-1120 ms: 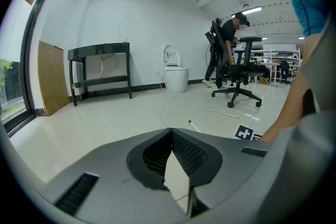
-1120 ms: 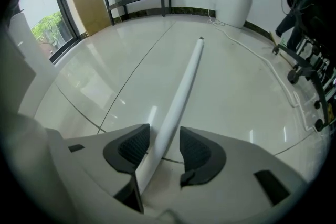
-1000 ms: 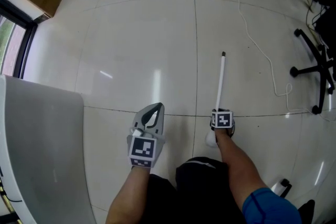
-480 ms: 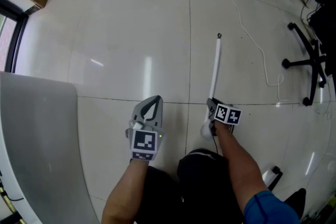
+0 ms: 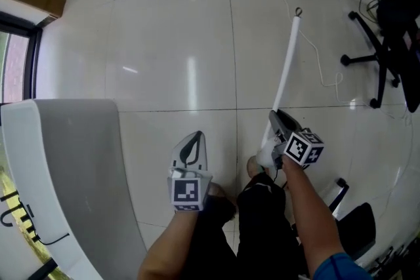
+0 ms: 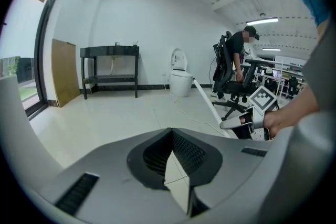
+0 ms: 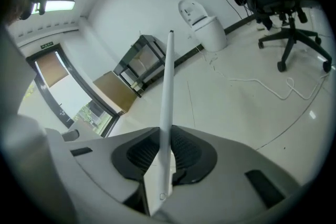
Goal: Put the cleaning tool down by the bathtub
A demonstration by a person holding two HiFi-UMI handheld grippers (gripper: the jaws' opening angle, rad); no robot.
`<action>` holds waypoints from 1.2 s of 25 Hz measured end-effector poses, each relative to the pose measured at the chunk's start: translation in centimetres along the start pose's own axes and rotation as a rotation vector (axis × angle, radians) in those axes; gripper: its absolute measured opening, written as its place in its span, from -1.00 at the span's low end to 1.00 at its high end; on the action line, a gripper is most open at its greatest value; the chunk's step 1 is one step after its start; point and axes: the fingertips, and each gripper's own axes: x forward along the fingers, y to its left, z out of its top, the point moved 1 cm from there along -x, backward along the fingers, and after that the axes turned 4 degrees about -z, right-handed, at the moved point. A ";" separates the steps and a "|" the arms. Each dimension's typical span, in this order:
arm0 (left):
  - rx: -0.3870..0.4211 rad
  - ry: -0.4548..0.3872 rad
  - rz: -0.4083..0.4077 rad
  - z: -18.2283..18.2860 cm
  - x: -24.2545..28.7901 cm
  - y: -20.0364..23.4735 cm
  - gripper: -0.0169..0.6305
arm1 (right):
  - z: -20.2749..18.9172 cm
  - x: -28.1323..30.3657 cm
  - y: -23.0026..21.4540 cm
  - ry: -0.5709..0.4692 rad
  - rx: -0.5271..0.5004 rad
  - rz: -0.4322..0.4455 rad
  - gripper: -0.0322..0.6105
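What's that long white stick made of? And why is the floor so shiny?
The long white stick looks like smooth plastic or painted metal: plain white, thin, straight, slightly glossy. Which one, the look can't settle. The floor looks like polished tile: big pale squares with thin dark joint lines, and bright light streaks reflected in it.

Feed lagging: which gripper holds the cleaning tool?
The right gripper: its jaws have just been closing and clamp the white cleaning tool; the left gripper is empty.
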 end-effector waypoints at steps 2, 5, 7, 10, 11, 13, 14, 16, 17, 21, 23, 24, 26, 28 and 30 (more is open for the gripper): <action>0.025 -0.020 0.001 3.8 -1.7 -0.8 -0.95 | 2.9 -3.3 3.3 -0.040 0.003 0.042 -0.66; 0.056 -0.053 -0.019 8.5 -4.8 -2.6 -0.95 | 6.1 -8.6 8.4 -0.100 0.041 0.106 -0.66; 0.082 -0.068 -0.041 10.3 -7.2 -3.9 -0.95 | 7.3 -11.8 11.6 -0.137 0.064 0.139 -0.66; 0.097 -0.069 -0.064 11.2 -11.0 -5.5 -0.95 | 7.7 -16.1 15.3 -0.182 0.088 0.167 -0.66; 0.083 -0.064 -0.064 11.1 -12.3 -6.0 -0.95 | 7.4 -17.4 16.1 -0.190 0.096 0.170 -0.66; 0.045 -0.035 -0.054 10.2 -15.0 -6.5 -0.95 | 6.0 -19.7 17.6 -0.182 0.103 0.168 -0.66; 0.028 -0.015 -0.045 9.7 -16.3 -6.5 -0.95 | 5.0 -20.6 18.2 -0.168 0.104 0.166 -0.66; 0.013 0.004 -0.022 9.2 -18.1 -6.6 -0.95 | 3.6 -21.9 19.1 -0.142 0.120 0.175 -0.66; 0.012 0.001 -0.009 9.4 -18.8 -6.6 -0.95 | 3.2 -22.5 19.5 -0.136 0.135 0.185 -0.66; 0.019 -0.021 0.042 11.1 -20.8 -6.2 -0.95 | 3.4 -24.2 21.6 -0.134 0.153 0.240 -0.66; 0.029 -0.028 0.063 11.7 -21.7 -6.4 -0.95 | 3.8 -24.7 22.7 -0.130 0.142 0.276 -0.66; 0.030 -0.028 0.072 11.9 -22.5 -6.8 -0.95 | 3.8 -25.3 23.4 -0.126 0.142 0.292 -0.66; 0.027 -0.031 0.091 12.5 -24.3 -7.3 -0.95 | 3.8 -26.9 24.9 -0.119 0.144 0.326 -0.66; 0.025 -0.046 0.107 13.2 -26.0 -7.4 -0.95 | 3.7 -28.0 26.6 -0.114 0.140 0.355 -0.66; 0.025 -0.063 0.119 13.4 -27.8 -6.8 -0.95 | 2.9 -28.4 28.5 -0.104 0.140 0.377 -0.66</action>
